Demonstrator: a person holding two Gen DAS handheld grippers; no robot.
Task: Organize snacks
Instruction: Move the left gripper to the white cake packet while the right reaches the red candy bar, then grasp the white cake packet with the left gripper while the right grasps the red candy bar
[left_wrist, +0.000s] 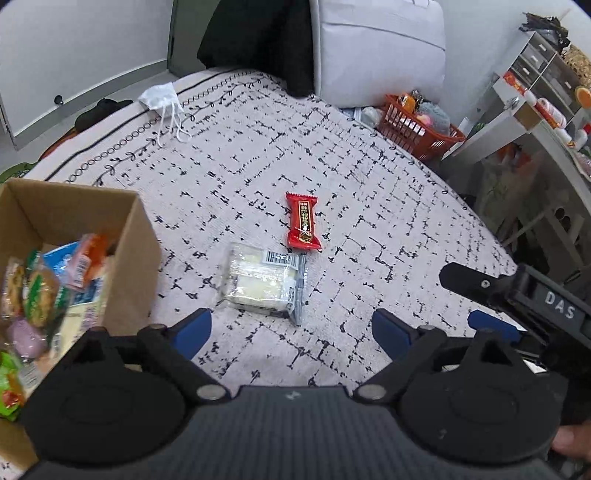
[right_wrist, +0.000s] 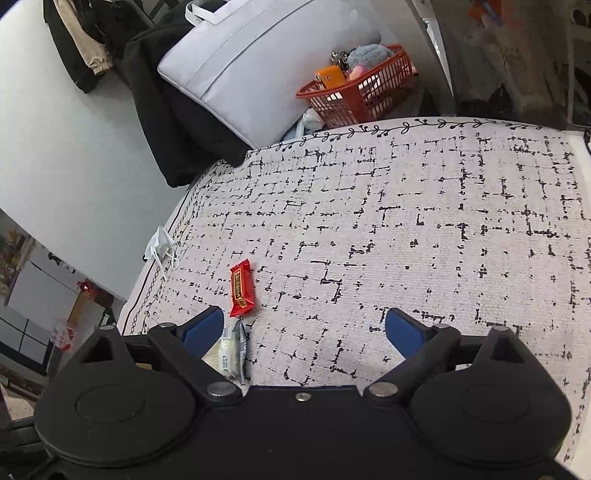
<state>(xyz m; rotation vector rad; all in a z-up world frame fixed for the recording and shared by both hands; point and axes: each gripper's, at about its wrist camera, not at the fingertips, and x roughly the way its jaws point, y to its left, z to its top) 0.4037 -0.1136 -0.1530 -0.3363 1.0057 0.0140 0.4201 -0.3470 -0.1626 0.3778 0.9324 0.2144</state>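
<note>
A red snack bar lies on the patterned cloth, and a clear packet with a pale cake lies just in front of it. A cardboard box at the left holds several snack packets. My left gripper is open and empty, just short of the clear packet. My right gripper is open and empty; the red bar and the clear packet sit by its left finger. The right gripper's body shows in the left wrist view.
A white face mask lies at the cloth's far left edge. An orange basket with toys, a grey cushion and black clothing stand beyond the far edge. White shelves stand at the right.
</note>
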